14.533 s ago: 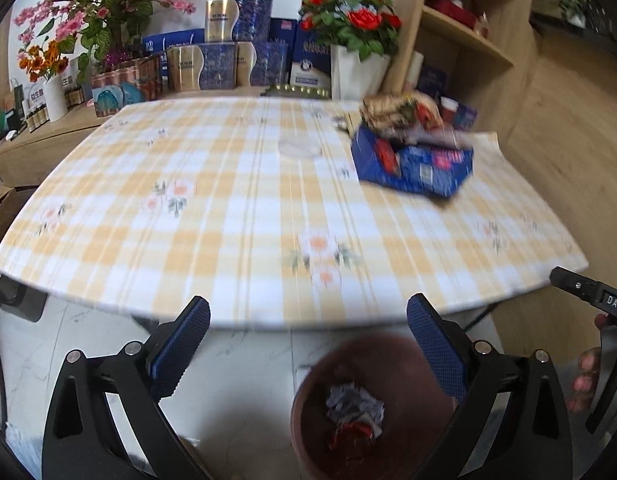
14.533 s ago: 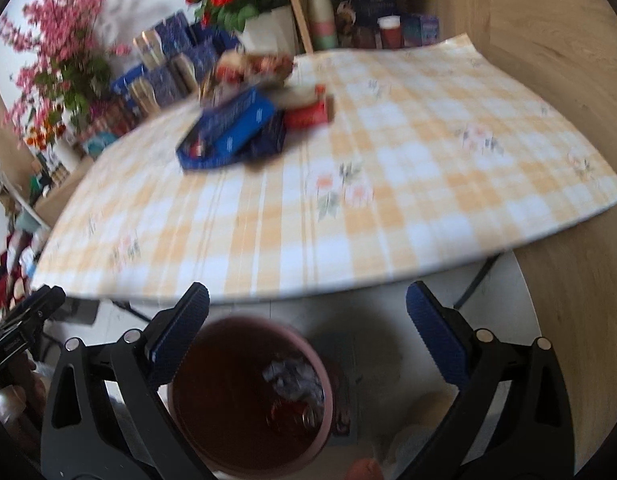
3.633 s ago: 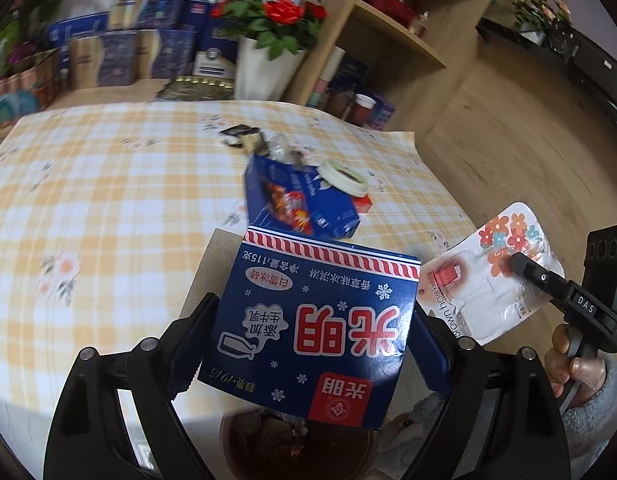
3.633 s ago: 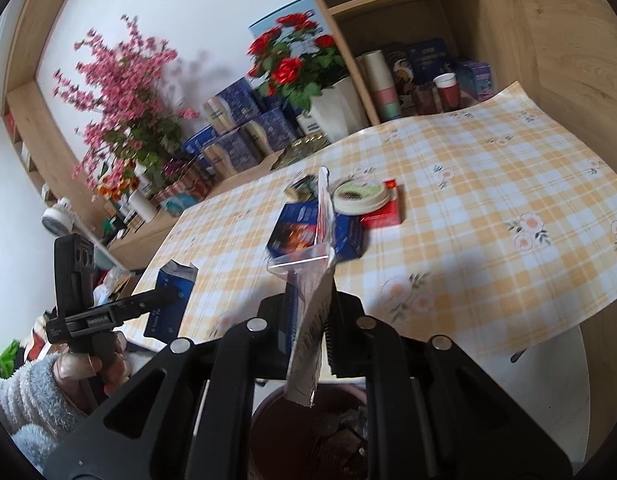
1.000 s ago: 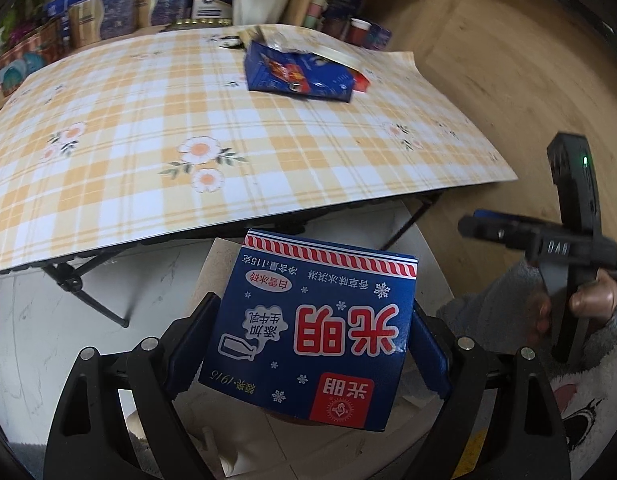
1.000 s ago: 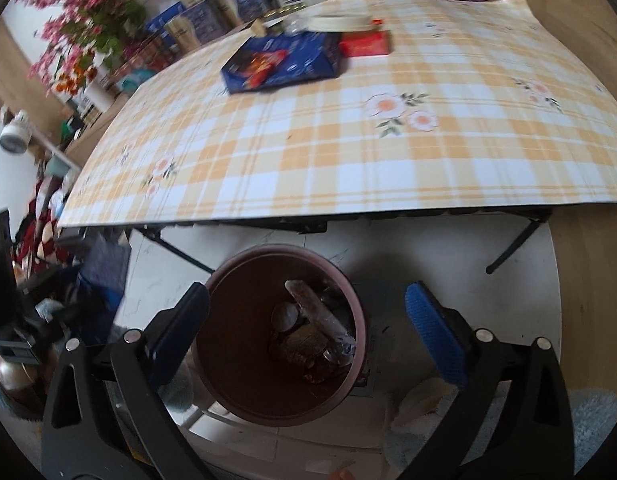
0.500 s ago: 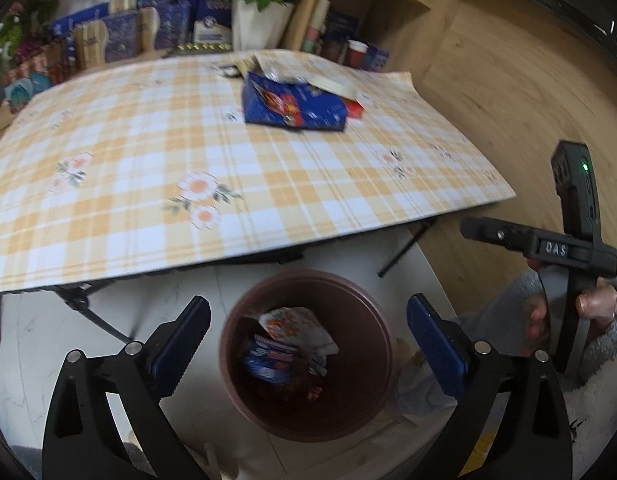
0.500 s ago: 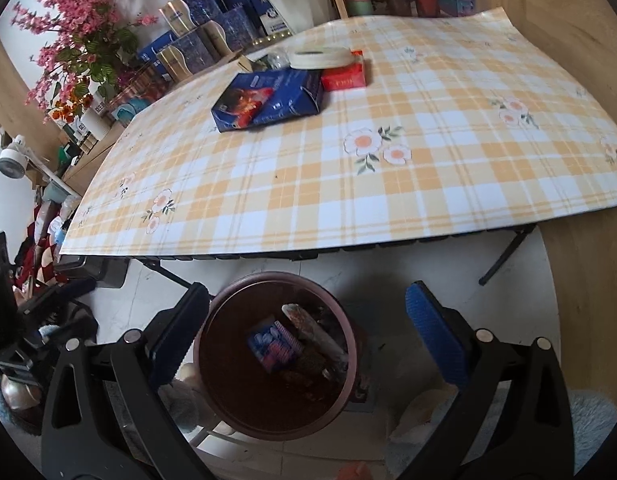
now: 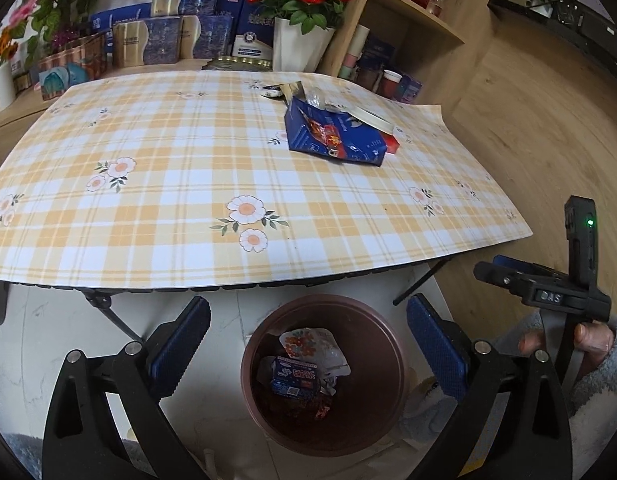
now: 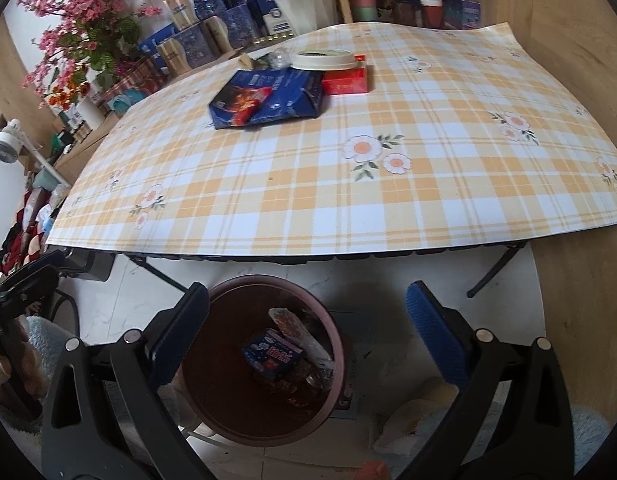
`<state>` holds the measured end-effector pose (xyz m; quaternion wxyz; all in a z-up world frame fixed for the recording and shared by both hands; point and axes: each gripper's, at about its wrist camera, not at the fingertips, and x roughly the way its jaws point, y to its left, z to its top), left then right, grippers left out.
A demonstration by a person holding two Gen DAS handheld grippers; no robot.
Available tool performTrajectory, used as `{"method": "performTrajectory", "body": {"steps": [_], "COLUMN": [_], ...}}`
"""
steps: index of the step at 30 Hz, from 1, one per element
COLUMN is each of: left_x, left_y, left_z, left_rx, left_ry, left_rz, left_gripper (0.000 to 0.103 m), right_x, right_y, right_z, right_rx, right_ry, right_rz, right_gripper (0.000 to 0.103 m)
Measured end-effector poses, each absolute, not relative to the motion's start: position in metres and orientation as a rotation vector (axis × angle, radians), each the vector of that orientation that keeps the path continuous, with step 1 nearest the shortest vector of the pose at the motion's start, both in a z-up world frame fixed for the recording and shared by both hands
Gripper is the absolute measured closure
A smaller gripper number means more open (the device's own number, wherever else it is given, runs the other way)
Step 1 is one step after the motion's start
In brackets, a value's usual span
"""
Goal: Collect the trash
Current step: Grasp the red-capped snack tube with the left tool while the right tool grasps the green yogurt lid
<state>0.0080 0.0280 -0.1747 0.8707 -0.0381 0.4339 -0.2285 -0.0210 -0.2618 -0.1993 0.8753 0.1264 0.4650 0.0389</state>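
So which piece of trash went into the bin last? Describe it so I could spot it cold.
Start at the round brown plastic bin on the floor below the checked table's near edge. Lying on top inside it is a small blue milk carton, the only boxy blue item there, beside a white flowered wrapper.

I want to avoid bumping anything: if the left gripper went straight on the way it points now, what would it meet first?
Probably the brown bin on the floor: the open, empty left gripper frames its mouth, with the blue carton inside. Depth is unclear.
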Motion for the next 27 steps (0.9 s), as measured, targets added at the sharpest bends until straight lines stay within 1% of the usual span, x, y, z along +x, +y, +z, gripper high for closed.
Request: {"method": "performTrajectory", "body": {"steps": [3,10,19,27], "left_x": [0.01,0.02,0.058,0.118], "left_y": [0.024,0.011,-0.012,-0.056], "left_z": [-0.175,-0.171,-0.165,-0.161], "left_rx": [-0.062,-0.061,-0.07,-0.025], "left_ry": [0.911,0.907,0.899,0.879], "left_rz": [-0.486,-0.533,-0.555,-0.587], "left_gripper": [0.007,0.007,0.026,0.037], "right_x": [-0.018,-0.011,0.008,0.042], "right_y": [-0.27,-0.276,-0.293,-0.311], "right_z": [-0.202,-0.2,-0.195,-0.186], "right_rx": [0.312,0.259,0.301,0.334], "right_ry": [0.985,0.978,0.956,0.922], "right_rz": [0.074,0.01,-0.014,-0.022], "right_gripper": [0.006,0.006,0.006,0.006]}}
